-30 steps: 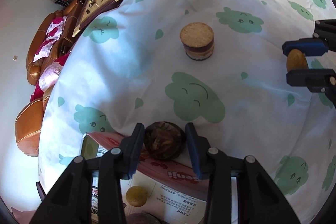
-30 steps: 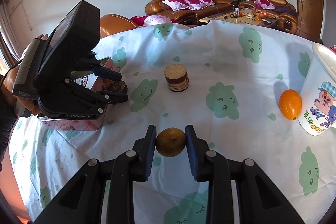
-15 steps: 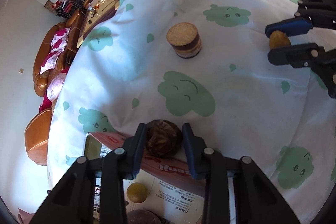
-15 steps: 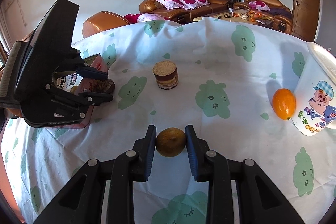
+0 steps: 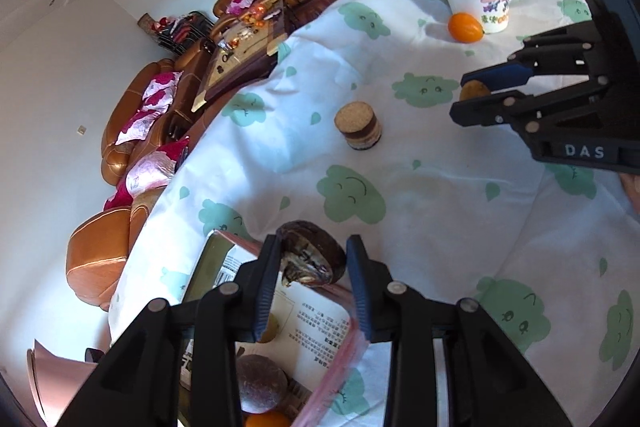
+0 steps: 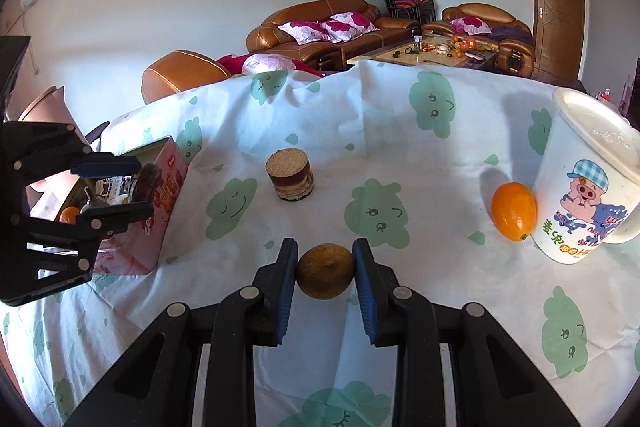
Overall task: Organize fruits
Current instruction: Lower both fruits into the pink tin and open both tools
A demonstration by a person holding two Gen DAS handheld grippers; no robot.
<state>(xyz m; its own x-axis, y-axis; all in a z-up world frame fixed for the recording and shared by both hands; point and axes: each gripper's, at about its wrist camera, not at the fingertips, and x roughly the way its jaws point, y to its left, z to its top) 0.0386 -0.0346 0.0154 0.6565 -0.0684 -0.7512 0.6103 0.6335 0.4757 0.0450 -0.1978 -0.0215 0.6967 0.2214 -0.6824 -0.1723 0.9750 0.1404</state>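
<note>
My left gripper (image 5: 314, 247) is shut on a dark brown wrinkled fruit (image 5: 310, 259) and holds it above the far rim of an open pink box (image 5: 320, 311). In the right wrist view that same gripper (image 6: 142, 187) hangs over the box (image 6: 168, 203) at the left. My right gripper (image 6: 325, 255) is shut on a round yellow-brown fruit (image 6: 325, 271) just above the tablecloth. An orange fruit (image 6: 513, 211) lies on the cloth against a cartoon mug (image 6: 580, 195).
Inside the box lie a purplish round fruit (image 5: 260, 383), a small yellow one (image 5: 272, 327) and an orange one (image 5: 268, 419). A short layered cylinder (image 6: 290, 175) stands mid-table. Sofas and a coffee table sit beyond the table's far edge.
The left gripper narrowed onto the dark fruit, then rose and drew back with it over the box. The right gripper stayed put with its yellow-brown fruit.
</note>
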